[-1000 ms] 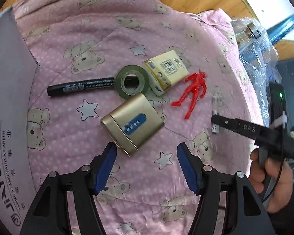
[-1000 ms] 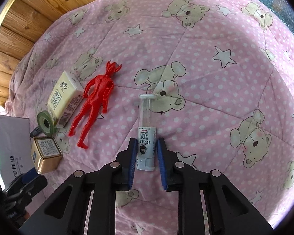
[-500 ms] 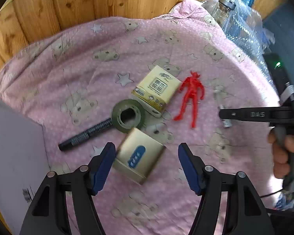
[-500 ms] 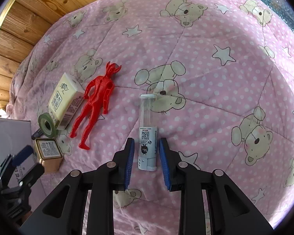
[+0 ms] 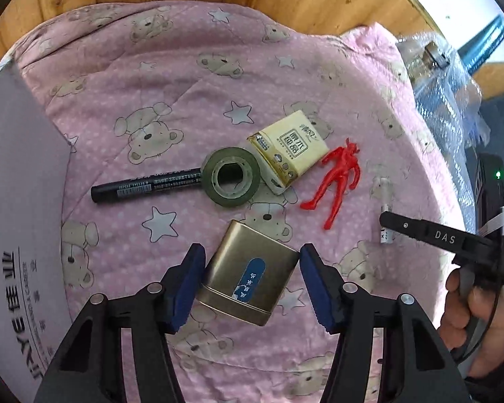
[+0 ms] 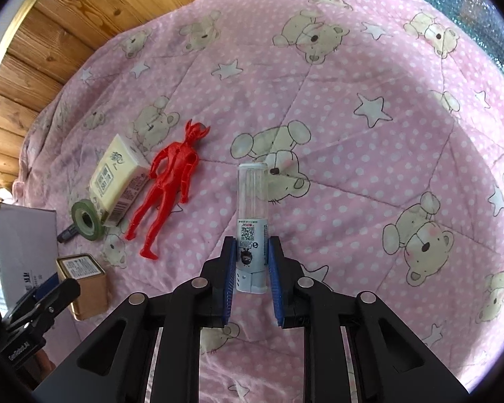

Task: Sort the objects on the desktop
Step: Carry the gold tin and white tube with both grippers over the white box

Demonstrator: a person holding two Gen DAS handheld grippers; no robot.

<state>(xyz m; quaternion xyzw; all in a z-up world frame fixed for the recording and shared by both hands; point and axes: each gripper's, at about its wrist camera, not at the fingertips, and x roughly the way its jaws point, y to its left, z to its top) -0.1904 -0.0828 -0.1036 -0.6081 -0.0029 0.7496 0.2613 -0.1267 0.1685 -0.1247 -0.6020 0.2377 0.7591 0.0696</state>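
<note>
we are holding the left gripper (image 5: 250,282) wide apart around a gold tin (image 5: 248,273) lying on the pink blanket (image 5: 184,77), pads just beside its sides. our right gripper (image 6: 252,270) is sitting closed on a small tube (image 6: 252,225). beyond the tin are lying a tape roll (image 5: 232,176), black marker (image 5: 144,184), tissue pack (image 5: 289,151) and red figure (image 5: 337,176); a cardboard box (image 5: 16,184) is standing at left.

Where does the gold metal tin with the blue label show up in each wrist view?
Left wrist: gold metal tin with the blue label, bottom centre, between the left tongs.
Right wrist: same tin, lower left edge, near the grey cardboard box.
Shared landmark: red plastic figurine on the pink quilt.
</note>
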